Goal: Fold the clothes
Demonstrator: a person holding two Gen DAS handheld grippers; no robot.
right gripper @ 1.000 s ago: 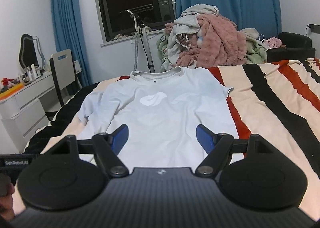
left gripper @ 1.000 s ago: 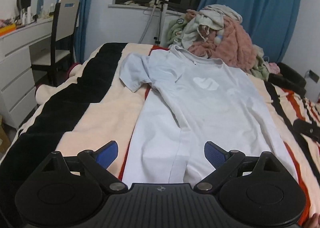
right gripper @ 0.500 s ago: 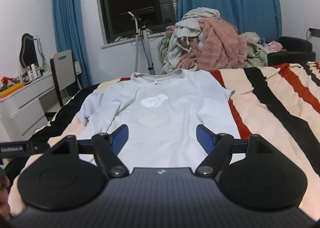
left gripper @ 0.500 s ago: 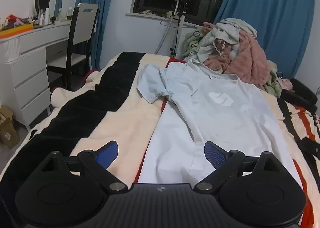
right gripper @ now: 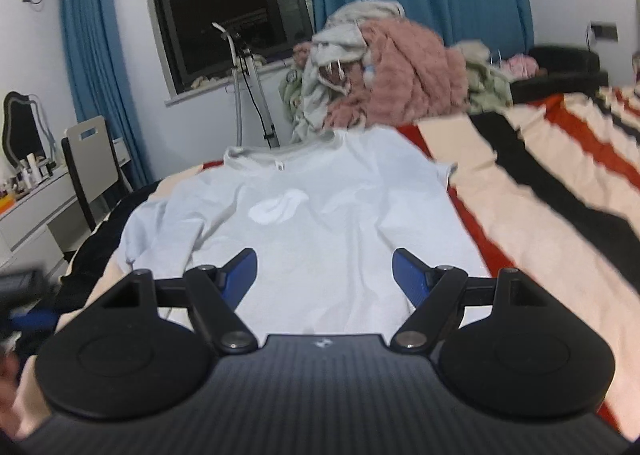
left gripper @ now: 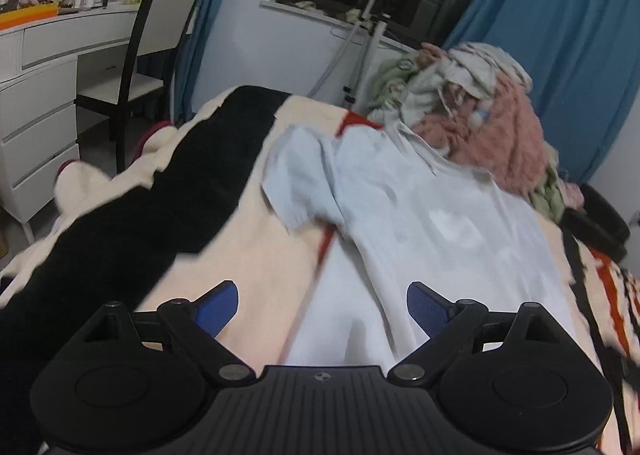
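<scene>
Left wrist view: pale blue shirt (left gripper: 432,223) flat on the striped bed (left gripper: 248,255), neck at the far end by the pile of clothes (left gripper: 480,111), left gripper (left gripper: 322,305) wide and empty over the near hem. Looks soft, light and floppy, so probably best pinched at the hem corners or a sleeve edge. Right wrist view: right gripper (right gripper: 324,273) wide too, holding nothing; whole shirt front with white mark and right sleeve there, left sleeve (left gripper: 296,183) clearer in the other.

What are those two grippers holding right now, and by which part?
Nothing. The left gripper and the right gripper are both open above the T-shirt, which lies flat on the bed, with no cloth between their fingers.
</scene>
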